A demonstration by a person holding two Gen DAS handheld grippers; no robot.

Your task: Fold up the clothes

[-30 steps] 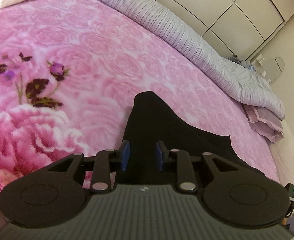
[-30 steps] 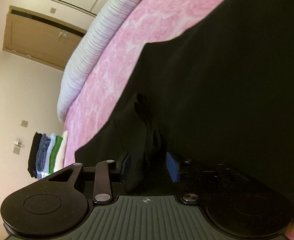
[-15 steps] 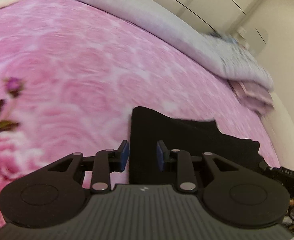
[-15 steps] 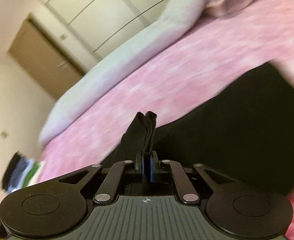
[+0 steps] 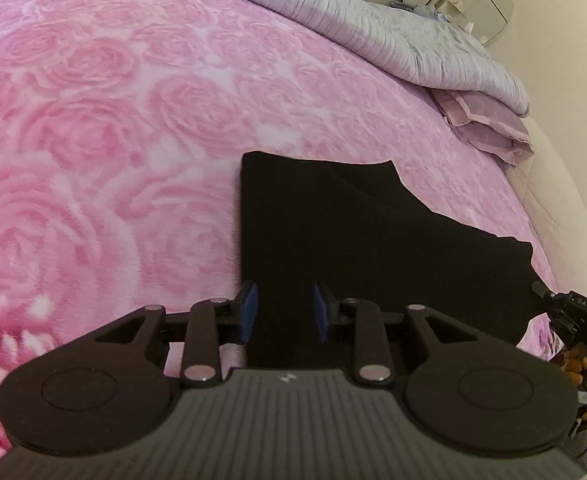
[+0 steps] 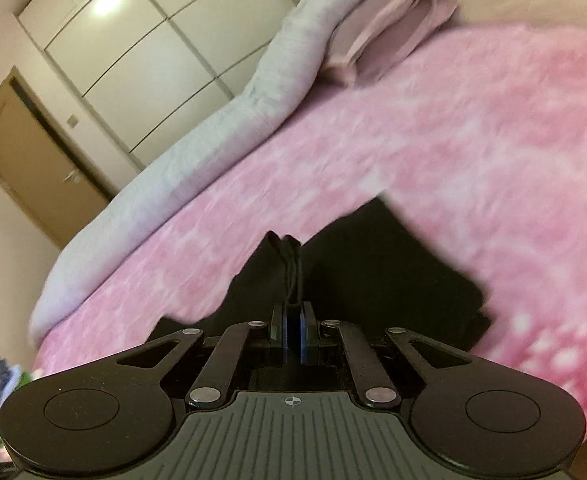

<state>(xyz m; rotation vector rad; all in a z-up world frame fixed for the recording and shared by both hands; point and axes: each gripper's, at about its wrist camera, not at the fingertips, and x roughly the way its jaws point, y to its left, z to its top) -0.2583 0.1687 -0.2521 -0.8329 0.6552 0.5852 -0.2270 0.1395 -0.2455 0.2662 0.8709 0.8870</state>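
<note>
Black garment [image 5: 357, 232] on pink blanket [image 5: 105, 120], right gripper [image 6: 292, 330] jaws pinching it, left gripper [image 5: 283, 312] jaws half-open over it

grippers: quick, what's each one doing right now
Left tongs: open, pads apart over the black garment, not pinching it.
Right tongs: shut on a bunched fold of the black garment.

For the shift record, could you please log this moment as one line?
right gripper: shut on black garment edge | left gripper: open, straddling garment | surface: pink blanket
</note>
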